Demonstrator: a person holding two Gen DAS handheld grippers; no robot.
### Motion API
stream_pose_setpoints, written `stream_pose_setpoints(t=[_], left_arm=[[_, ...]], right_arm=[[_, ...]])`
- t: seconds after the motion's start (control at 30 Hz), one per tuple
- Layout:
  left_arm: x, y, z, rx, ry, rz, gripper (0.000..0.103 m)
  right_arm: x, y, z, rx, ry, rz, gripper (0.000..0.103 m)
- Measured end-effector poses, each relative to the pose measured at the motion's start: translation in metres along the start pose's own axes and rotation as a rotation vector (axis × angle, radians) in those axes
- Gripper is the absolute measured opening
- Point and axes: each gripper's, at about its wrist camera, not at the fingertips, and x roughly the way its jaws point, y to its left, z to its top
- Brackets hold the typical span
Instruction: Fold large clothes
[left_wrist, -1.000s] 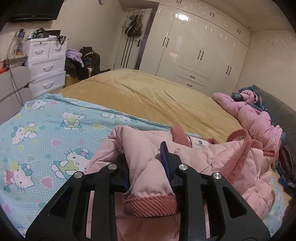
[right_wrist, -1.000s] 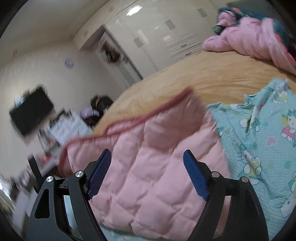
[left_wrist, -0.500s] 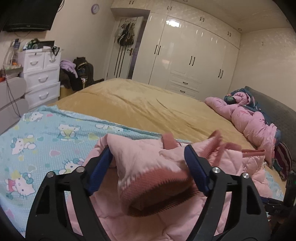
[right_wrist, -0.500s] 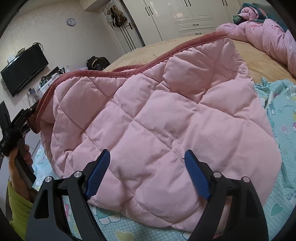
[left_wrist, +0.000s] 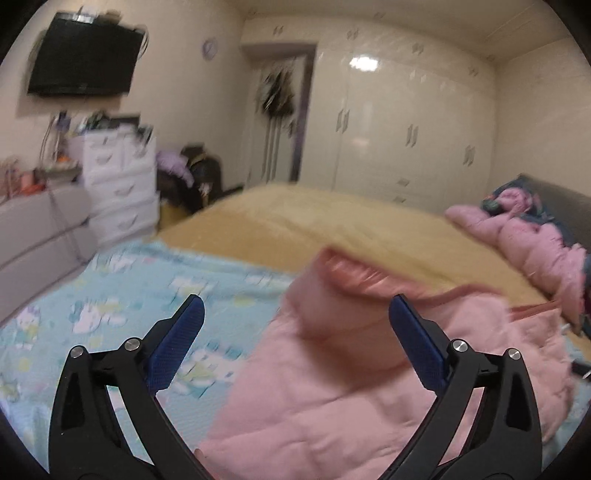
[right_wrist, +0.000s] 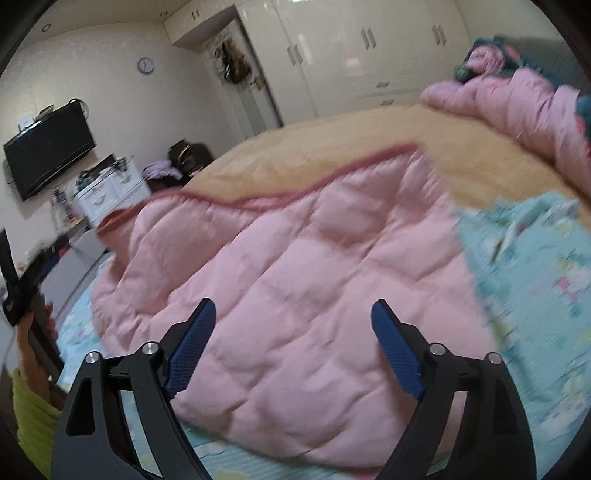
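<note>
Released a second ago, the sleeve cuff has dropped from the left tool, whose jaws now stand wide apart and empty above the pink quilted jacket. At right, the other tool also gapes, holding nothing. Folded over, the jacket lies on the cartoon-print sheet, its ribbed hem toward 12 o'clock. Its puffy padding may spring the fold open if nothing presses it down
</note>
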Motion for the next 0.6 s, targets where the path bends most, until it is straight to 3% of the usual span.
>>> stream_pose_setpoints(t=[0.13, 0.23, 0.37, 0.43, 0.53, 0.6], left_arm=[[0.037, 0.022, -0.019, -0.033, 0.137, 0.009, 0.094], [0.066, 0.025, -0.036, -0.026, 0.247, 0.024, 0.094], [0.080, 0.016, -0.050, -0.004, 0.280, -0.024, 0.094], [0.081, 0.005, -0.052, 0.032, 0.266, -0.029, 0.093], [0.086, -0.008, -0.054, 0.086, 0.247, -0.022, 0.076], [0.089, -0.015, -0.056, 0.104, 0.244, -0.038, 0.044]], right_arm=[[0.004, -0.020, 0.017, -0.016, -0.024, -0.098, 0.089], [0.025, -0.033, 0.027, -0.082, 0.014, -0.190, 0.089], [0.047, -0.053, 0.028, -0.080, 0.042, -0.162, 0.088], [0.056, -0.060, 0.025, -0.067, 0.062, -0.159, 0.078], [0.068, -0.070, 0.018, -0.048, 0.089, -0.158, 0.042], [0.066, -0.073, 0.014, -0.027, 0.075, -0.147, 0.028]])
